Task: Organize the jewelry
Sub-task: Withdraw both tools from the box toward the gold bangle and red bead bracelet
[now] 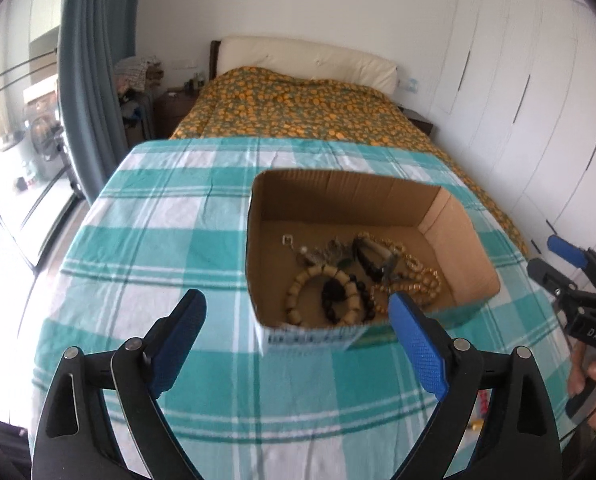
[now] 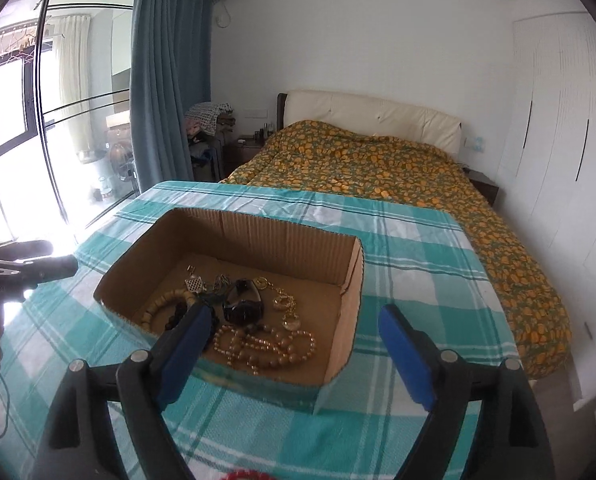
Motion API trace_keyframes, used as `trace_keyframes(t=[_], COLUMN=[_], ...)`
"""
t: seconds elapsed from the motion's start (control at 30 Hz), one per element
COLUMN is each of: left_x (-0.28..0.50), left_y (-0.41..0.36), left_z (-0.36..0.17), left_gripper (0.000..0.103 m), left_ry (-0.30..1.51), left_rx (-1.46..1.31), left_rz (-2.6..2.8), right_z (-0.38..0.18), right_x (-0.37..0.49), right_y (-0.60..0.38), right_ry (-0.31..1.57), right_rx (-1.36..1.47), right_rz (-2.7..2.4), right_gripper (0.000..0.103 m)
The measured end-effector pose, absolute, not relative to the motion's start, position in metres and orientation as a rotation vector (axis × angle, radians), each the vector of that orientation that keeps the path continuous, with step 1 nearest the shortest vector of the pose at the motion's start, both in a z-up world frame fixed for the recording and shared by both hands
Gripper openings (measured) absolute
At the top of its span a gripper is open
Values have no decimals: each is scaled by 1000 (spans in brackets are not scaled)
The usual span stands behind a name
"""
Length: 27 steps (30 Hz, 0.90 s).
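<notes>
Jewelry tangled in the shallow brown cardboard box (image 2: 234, 304) on the teal-checked surface (image 2: 410, 280) lies at twelve o'clock of my right fingers (image 2: 294, 334), both pairs spread empty, so I'd descend on one strand, the pale beaded necklace (image 2: 264, 346).

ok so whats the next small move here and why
Probably lower the open right gripper into the cardboard box toward the pale bead necklace. Both grippers hold nothing, the jewelry lies heaped together, and that necklace sits nearest its fingers.
</notes>
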<state>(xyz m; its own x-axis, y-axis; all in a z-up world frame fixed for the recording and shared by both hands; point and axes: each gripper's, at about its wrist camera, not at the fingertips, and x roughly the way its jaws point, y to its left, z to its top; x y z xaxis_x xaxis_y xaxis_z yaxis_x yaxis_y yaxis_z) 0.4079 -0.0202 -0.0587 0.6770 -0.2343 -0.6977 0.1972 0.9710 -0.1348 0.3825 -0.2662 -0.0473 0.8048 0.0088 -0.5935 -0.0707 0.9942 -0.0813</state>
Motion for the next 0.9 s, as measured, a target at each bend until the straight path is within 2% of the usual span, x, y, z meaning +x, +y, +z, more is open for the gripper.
trace_keyframes(t=[0.2,0.37,0.5,0.73,0.77,0.83,0.9], left_x=[349,294,264,218,214,207,201], left_y=[2,20,25,21,17,10,6], left_z=[-93,-111,-124,-154,-160,-169,-175], left_gripper=[94,94,94,94,94,94,94], left_ry=[856,827,816,858,877,908,921], left_rx=[-77,-85,-60,-165,-166,-153,-144], left_rz=[-190,-119,-93,-146,-164,-193,-180], right_z=[-44,-58,-76,-96,-99,-106,-116], right_x=[303,245,221,172,167,156,148], right_y=[-264,-259,-266,-271,-272,-276,-282], right_ry=[558,551,614,592,595,606,620], right_rx=[-123,-125,-11,89,83,76,83], right_rz=[-18,-4,65,53,45,29,14], right_gripper=[87,88,87,88,91,103,103])
